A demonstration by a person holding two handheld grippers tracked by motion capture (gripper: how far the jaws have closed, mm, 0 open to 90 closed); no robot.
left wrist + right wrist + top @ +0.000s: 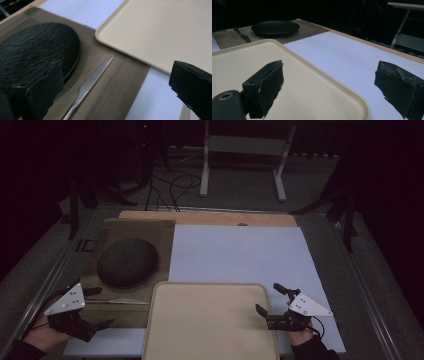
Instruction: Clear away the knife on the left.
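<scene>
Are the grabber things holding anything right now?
No. The left gripper is open above the knife without touching it, and the right gripper is open over the tray's edge, empty.

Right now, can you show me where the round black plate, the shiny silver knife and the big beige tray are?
Round black plate (pixel 127 262), high view, its middle.
Shiny silver knife (pixel 93 77), left gripper view, mid-blade.
Big beige tray (pixel 210 320), high view, its bare floor.

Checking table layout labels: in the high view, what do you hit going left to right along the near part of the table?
Left gripper → knife on the brown placemat → beige tray → right gripper. Both grippers are open and hold nothing. The black plate lies farther back, so it is left out.
</scene>
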